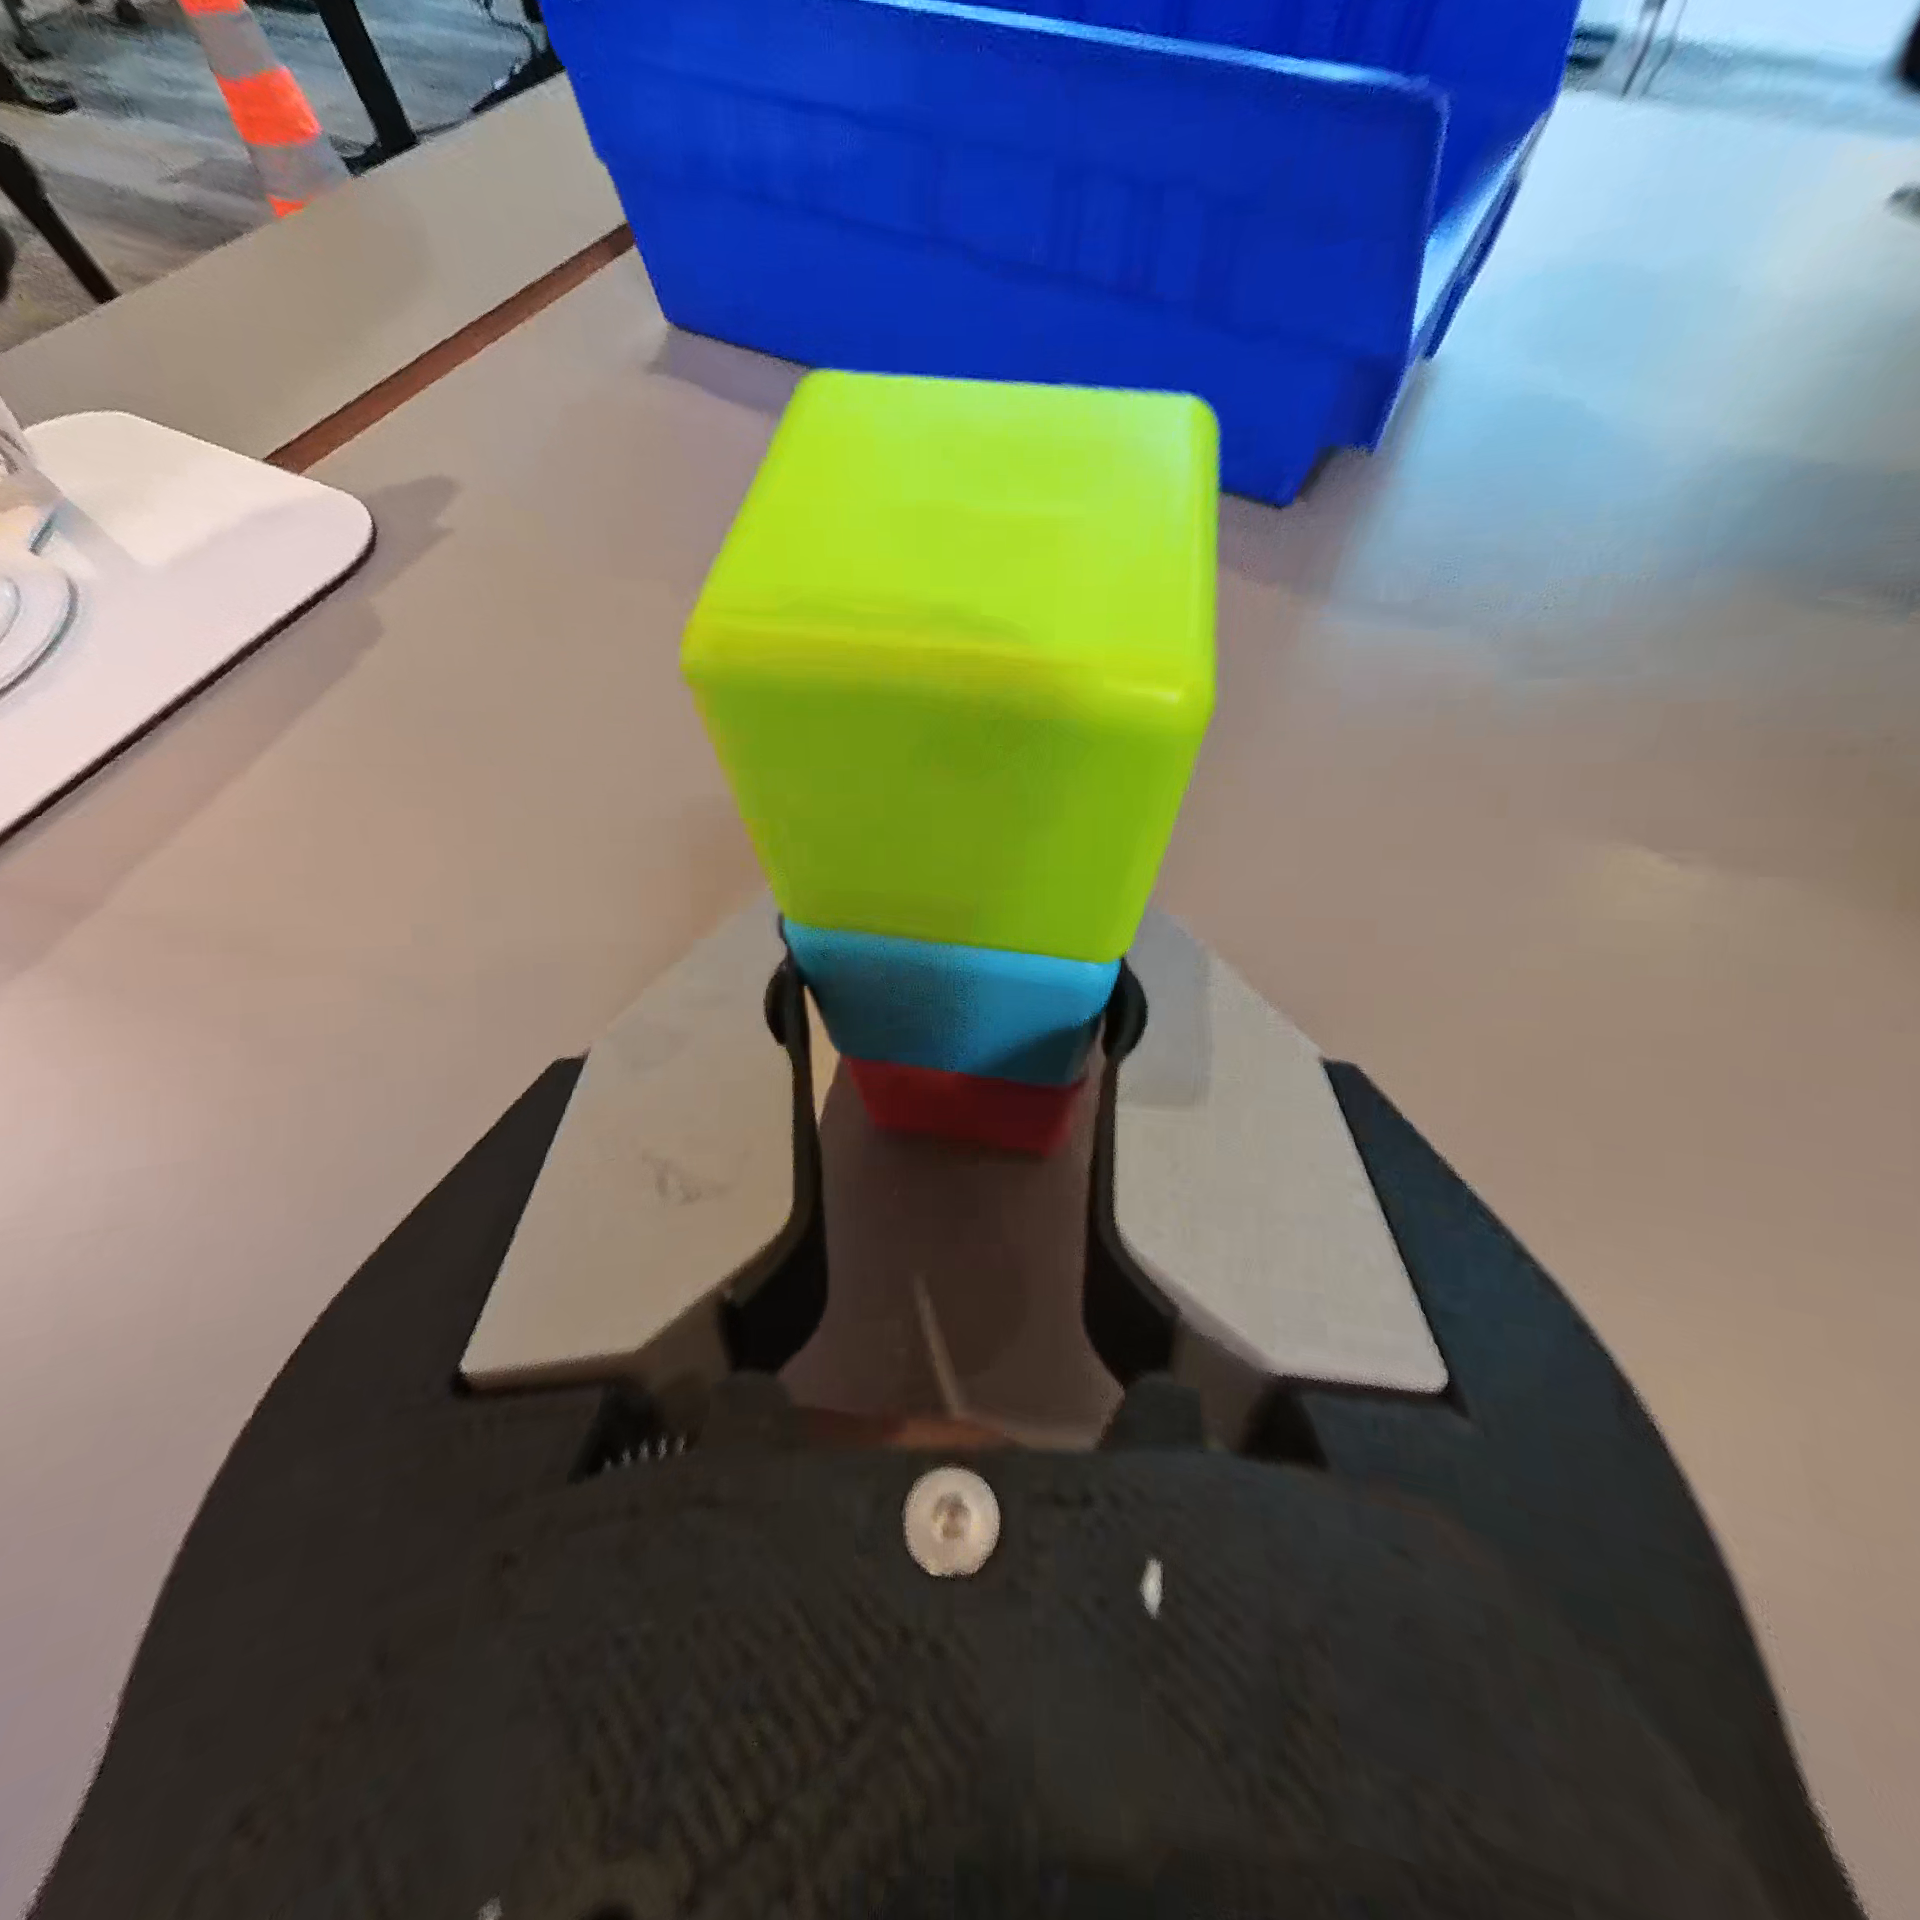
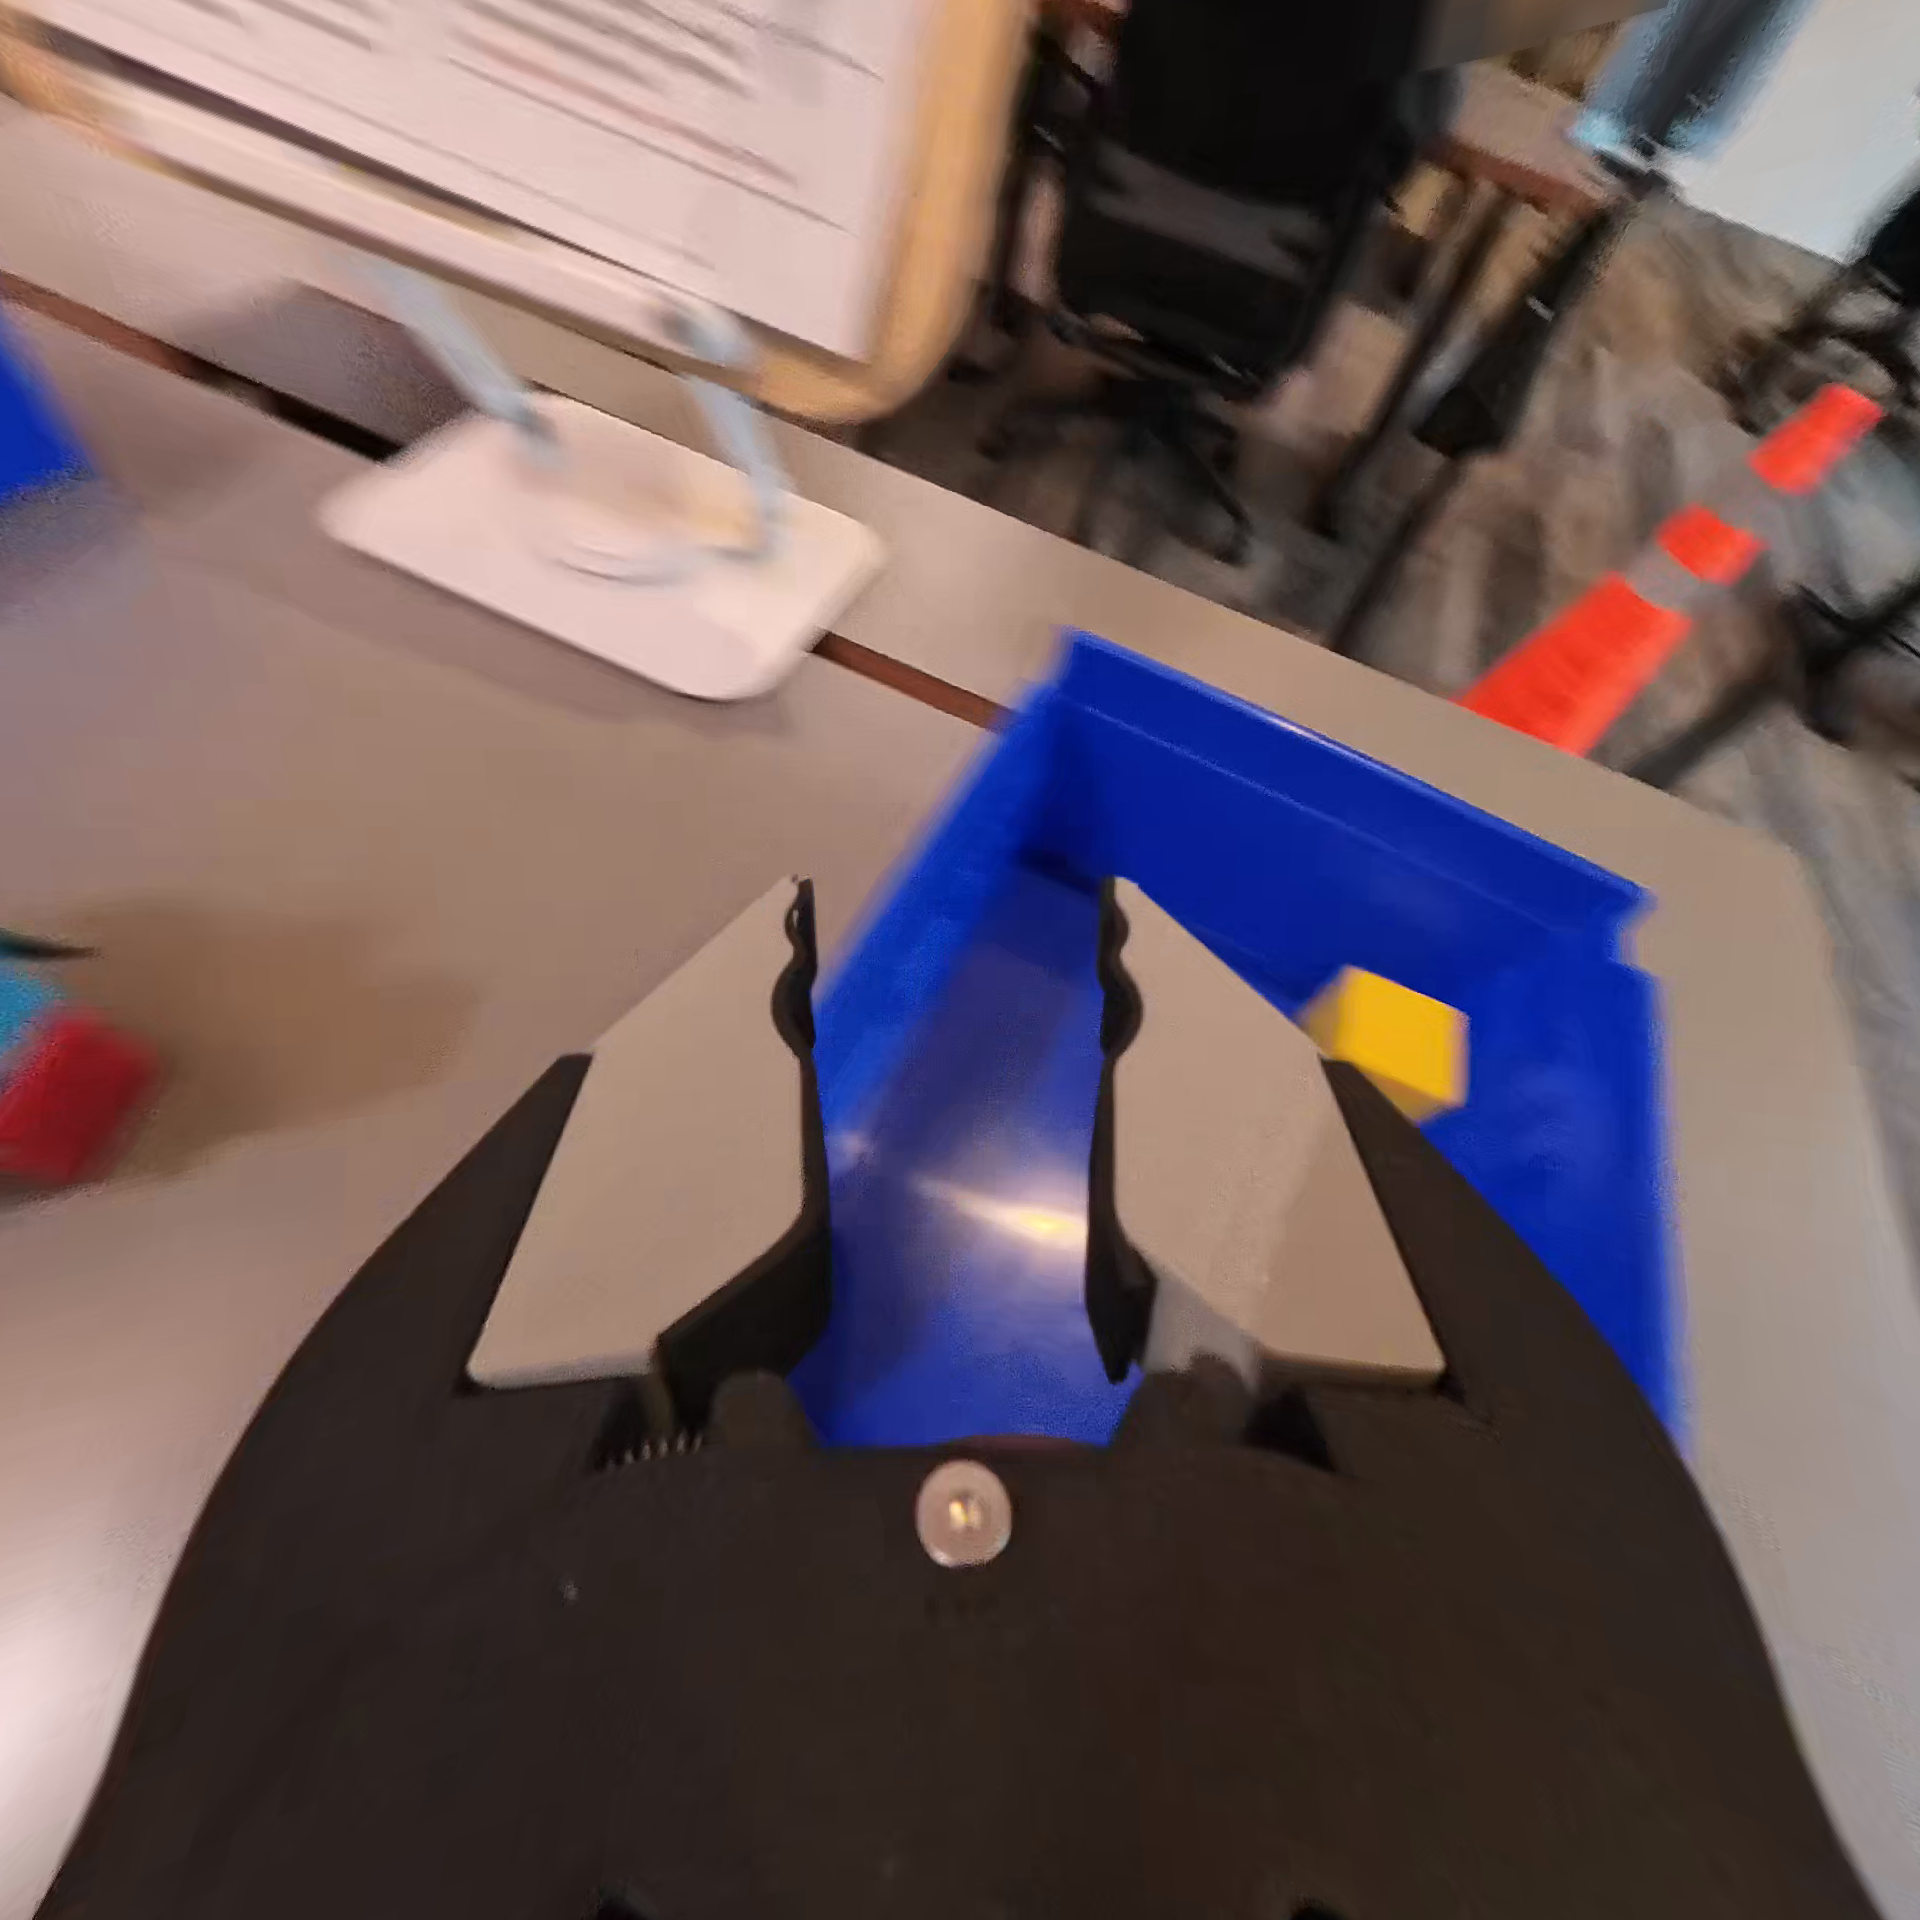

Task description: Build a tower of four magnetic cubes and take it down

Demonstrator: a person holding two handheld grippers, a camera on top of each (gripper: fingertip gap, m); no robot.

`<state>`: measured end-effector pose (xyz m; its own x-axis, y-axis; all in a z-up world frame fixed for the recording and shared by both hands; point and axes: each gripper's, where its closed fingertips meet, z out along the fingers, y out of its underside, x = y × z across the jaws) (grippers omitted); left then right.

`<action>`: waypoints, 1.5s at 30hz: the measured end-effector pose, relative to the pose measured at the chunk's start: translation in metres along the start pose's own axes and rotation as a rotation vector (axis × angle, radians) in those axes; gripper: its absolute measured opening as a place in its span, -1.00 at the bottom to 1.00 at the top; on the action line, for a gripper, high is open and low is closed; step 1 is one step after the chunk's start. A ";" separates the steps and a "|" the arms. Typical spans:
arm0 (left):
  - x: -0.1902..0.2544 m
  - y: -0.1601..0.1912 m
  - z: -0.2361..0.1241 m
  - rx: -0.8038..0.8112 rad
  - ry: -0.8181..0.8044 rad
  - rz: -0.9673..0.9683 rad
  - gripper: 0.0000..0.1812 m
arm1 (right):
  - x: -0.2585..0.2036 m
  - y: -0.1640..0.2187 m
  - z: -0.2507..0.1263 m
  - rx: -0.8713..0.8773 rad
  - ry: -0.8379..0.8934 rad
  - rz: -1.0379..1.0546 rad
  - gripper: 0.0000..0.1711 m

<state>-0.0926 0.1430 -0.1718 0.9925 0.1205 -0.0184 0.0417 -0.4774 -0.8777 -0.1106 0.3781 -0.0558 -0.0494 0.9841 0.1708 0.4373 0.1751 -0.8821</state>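
Observation:
In the left wrist view a stack of three cubes stands between my fingers: a lime-green cube [image 1: 956, 665] on top, a light blue cube [image 1: 951, 1013] under it and a red cube [image 1: 961, 1112] at the bottom. My left gripper [image 1: 954, 1000] is shut on the light blue cube, one finger against each side. I cannot tell whether the red cube rests on the grey table [image 1: 416, 935]. My right gripper [image 2: 951, 904] is open and empty over a blue bin [image 2: 1299, 821]. A yellow cube [image 2: 1387, 1039] lies in that bin. The red cube [image 2: 62, 1101] also shows at the left edge.
A larger blue bin [image 1: 1039, 208] stands on the table behind the stack. A white stand base [image 1: 156, 561] sits at the left; in the right wrist view it [image 2: 603, 561] carries a framed white panel [image 2: 520, 135]. Orange cones [image 2: 1590, 665] and a black chair [image 2: 1195, 239] stand on the floor beyond. Some 25 cm of space lies between my two pairs of fingers.

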 end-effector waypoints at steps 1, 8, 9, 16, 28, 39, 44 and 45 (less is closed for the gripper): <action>0.000 0.002 0.002 -0.015 -0.009 0.010 -0.41 | -0.031 -0.007 -0.010 0.034 -0.073 -0.005 -0.40; -0.007 0.003 0.002 -0.024 -0.071 0.010 -0.43 | -0.219 -0.006 -0.035 0.112 -0.434 -0.003 -0.24; -0.007 0.003 0.001 -0.024 -0.080 0.018 -0.43 | -0.234 -0.005 -0.032 0.122 -0.425 -0.023 -0.22; -0.004 0.001 0.003 -0.024 -0.099 0.047 -0.43 | -0.272 -0.001 0.008 0.124 -0.321 -0.064 -0.26; 0.000 0.003 -0.002 -0.009 0.019 -0.047 -0.43 | -0.236 -0.024 -0.023 0.225 -0.497 0.139 -0.38; 0.002 0.003 0.001 -0.020 0.010 -0.015 -0.42 | 0.004 -0.002 -0.013 0.096 -0.025 0.328 -0.37; 0.004 0.003 0.001 -0.021 0.023 -0.011 -0.42 | 0.042 0.038 0.058 -0.149 0.028 0.328 -0.37; 0.004 0.003 0.001 -0.022 0.023 -0.008 -0.42 | 0.044 0.044 0.071 -0.181 0.033 0.334 -0.36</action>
<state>-0.0883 0.1432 -0.1754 0.9946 0.1042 -0.0004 0.0516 -0.4957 -0.8670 -0.1570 0.4316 -0.1176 0.1500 0.9839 -0.0966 0.5760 -0.1664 -0.8004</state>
